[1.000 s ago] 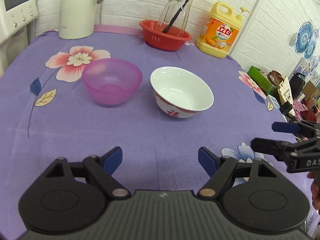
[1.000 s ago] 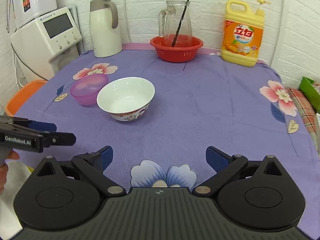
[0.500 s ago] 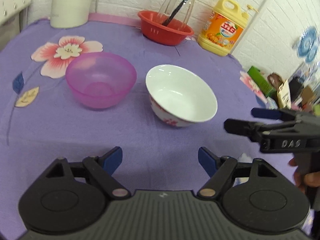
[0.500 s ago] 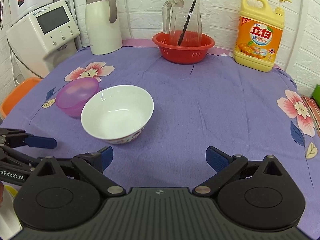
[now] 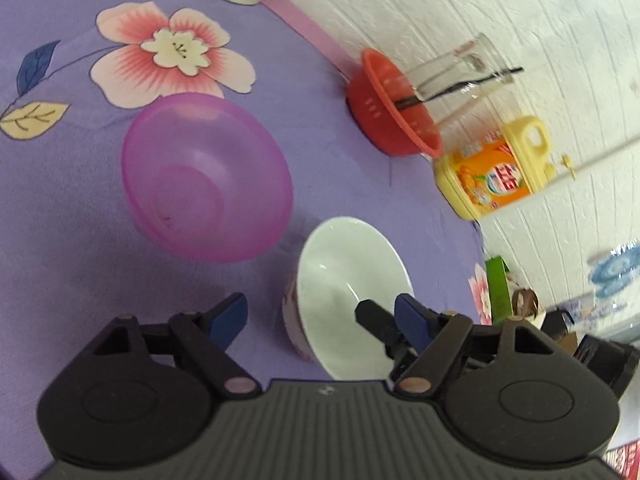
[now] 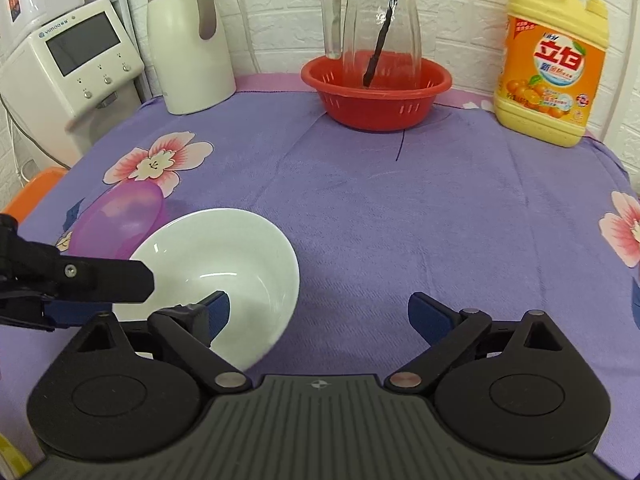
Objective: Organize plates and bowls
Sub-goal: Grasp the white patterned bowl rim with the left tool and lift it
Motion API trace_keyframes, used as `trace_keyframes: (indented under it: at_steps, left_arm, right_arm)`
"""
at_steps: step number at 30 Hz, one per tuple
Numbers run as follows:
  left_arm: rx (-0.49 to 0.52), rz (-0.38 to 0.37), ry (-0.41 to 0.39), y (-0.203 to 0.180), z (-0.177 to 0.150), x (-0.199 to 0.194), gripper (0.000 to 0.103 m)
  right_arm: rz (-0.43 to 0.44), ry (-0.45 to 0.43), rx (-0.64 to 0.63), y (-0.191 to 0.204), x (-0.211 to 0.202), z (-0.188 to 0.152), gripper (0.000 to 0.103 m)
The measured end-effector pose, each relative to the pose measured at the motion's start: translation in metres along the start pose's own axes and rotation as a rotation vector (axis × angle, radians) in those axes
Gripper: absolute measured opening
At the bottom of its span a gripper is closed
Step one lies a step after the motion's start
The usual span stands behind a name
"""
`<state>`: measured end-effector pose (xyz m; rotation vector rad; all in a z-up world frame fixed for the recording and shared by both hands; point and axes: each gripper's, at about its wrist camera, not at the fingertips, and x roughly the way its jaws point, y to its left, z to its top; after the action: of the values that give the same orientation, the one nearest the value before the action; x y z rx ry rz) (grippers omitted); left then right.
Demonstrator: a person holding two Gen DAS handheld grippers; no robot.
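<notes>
A white ceramic bowl (image 5: 352, 288) (image 6: 224, 256) with a red pattern stands on the purple flowered cloth, a translucent pink plastic bowl (image 5: 204, 176) (image 6: 120, 216) just beside it. My left gripper (image 5: 320, 316) is open; its right finger reaches over the white bowl's near rim. My right gripper (image 6: 320, 312) is open and empty, its left finger (image 6: 216, 312) over the white bowl's near rim. The left gripper's fingers (image 6: 104, 280) enter the right wrist view from the left, over the white bowl's left rim.
At the back stand a red colander basket (image 6: 376, 92) holding a glass pitcher (image 6: 376, 20), a yellow detergent bottle (image 6: 552, 60), a white thermos jug (image 6: 188, 40) and a white appliance (image 6: 72, 68). The table drops off at the right edge (image 5: 480, 248).
Both grippers have moved forward and closed in on the white bowl. The left wrist view has rolled, so the scene tilts. Both stay open.
</notes>
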<state>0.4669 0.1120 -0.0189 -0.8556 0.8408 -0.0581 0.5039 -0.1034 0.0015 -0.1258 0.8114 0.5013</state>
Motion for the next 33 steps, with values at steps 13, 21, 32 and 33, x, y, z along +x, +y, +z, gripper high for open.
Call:
trace_keyframes:
  at_steps: [13, 21, 32, 33]
  left_arm:
    - [0.118, 0.019, -0.001, -0.013, 0.001, 0.03, 0.049]
    - [0.191, 0.041, 0.013, -0.019, -0.011, 0.016, 0.047]
    - [0.252, -0.041, 0.019, -0.052, -0.093, -0.055, 0.046]
    - [0.26, -0.051, 0.018, -0.056, -0.104, -0.064, 0.046]
  right_arm:
    - [0.059, 0.012, -0.05, 0.015, 0.025, 0.001, 0.103]
    - [0.132, 0.038, -0.025, 0.028, 0.016, -0.004, 0.078]
    - [0.083, 0.02, -0.01, 0.038, -0.077, -0.047, 0.079]
    - [0.073, 0.013, -0.01, 0.039, -0.092, -0.055, 0.079]
